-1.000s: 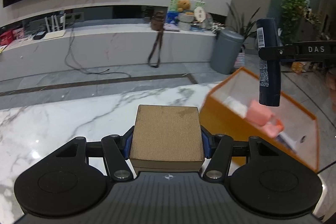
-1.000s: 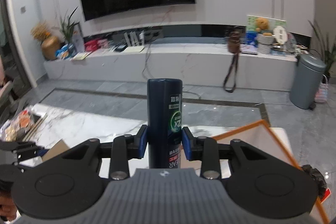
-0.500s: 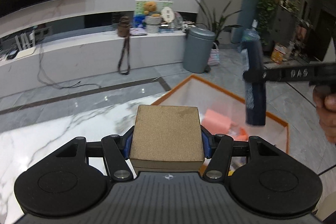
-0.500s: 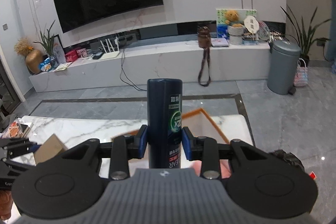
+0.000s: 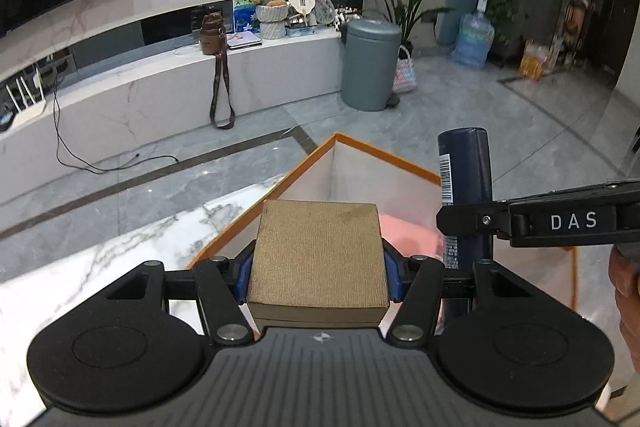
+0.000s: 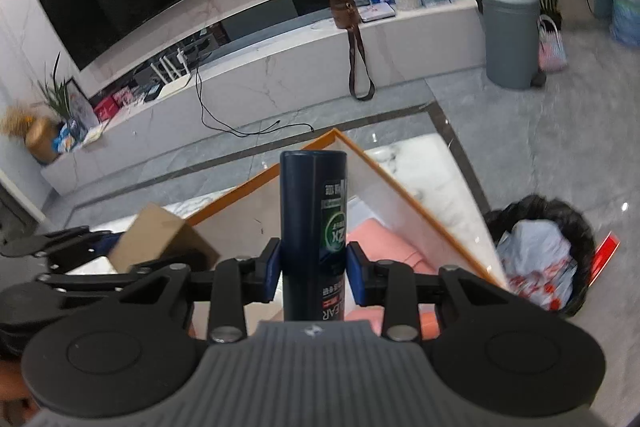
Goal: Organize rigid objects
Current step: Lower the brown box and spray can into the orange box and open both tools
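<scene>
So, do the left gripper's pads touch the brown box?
Touching. In the left wrist view the blue pads of the left gripper press on both sides of the brown box, no gap.

Both wrist cams over orange-rimmed bin (image 5: pixel 362 149)

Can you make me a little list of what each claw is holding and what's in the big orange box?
left claw: shut on the brown box
right claw: shut on the dark blue bottle, held upright
orange box: open, on the white marble table
inside the orange box: something pink
both claws: over the orange box
</scene>
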`<state>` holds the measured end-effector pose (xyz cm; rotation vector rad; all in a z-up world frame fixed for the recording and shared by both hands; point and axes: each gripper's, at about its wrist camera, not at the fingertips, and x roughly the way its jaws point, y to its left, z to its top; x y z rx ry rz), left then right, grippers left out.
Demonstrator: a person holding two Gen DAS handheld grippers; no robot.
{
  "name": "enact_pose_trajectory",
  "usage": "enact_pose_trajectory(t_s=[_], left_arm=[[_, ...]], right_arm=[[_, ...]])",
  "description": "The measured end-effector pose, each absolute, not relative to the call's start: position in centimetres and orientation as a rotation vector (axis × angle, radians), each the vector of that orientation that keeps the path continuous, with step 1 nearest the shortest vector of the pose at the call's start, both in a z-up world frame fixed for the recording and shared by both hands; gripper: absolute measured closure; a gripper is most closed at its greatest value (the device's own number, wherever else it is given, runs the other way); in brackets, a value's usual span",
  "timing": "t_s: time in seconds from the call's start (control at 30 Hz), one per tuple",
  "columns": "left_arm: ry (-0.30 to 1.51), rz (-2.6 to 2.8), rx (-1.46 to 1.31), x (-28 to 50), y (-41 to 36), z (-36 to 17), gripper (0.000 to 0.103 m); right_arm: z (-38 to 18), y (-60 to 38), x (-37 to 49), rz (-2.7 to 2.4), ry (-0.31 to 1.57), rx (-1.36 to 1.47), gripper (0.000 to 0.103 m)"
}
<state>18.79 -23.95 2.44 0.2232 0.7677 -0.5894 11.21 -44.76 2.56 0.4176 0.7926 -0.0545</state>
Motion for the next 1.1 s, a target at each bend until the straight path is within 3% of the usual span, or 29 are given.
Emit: enact_pose_trajectory(t_s=[0.43, 1.1], left_arm=[[0.785, -0.547, 0.395, 19.7, -26.5, 0.1, 0.035], [0.844, -0.552, 0.448, 21.1, -26.3, -2.3, 0.035]], right_arm=[[-1.0, -45.3, 12.4, -0.152, 0.752, 0.732, 0.069], [-6.8, -45.2, 13.7, -0.189, 0.875, 1.023, 0.069]])
